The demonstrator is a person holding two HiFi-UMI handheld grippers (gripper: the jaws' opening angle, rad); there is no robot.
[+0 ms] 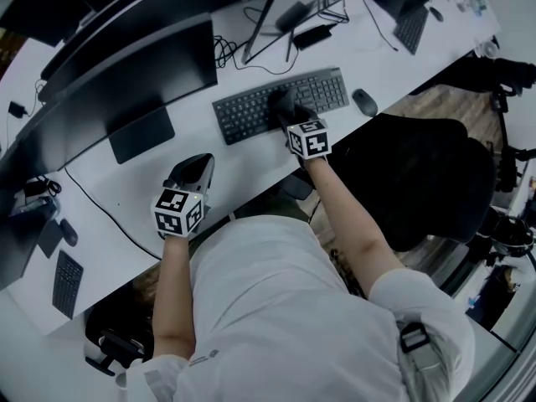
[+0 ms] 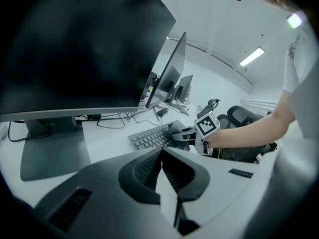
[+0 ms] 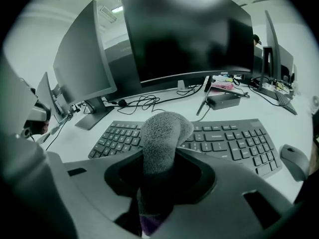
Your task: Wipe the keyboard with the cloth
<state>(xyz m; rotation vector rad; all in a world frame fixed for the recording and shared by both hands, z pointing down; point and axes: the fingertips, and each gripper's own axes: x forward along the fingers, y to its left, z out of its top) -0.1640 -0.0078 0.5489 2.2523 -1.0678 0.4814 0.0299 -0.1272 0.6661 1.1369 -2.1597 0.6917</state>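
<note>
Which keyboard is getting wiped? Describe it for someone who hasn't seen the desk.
On the white desk, find the big dark monitor nearest the person. The keyboard lies right of its stand, with a mouse off its right end. It alone has the right gripper over it, holding a grey cloth.

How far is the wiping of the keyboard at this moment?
Done: the cloth is clamped in the right gripper. In hand: it is at the middle of the keyboard, so wiping seems under way. Left: which keys are wiped cannot be told; probably both ends remain. The left gripper is shut and empty above the desk.
</note>
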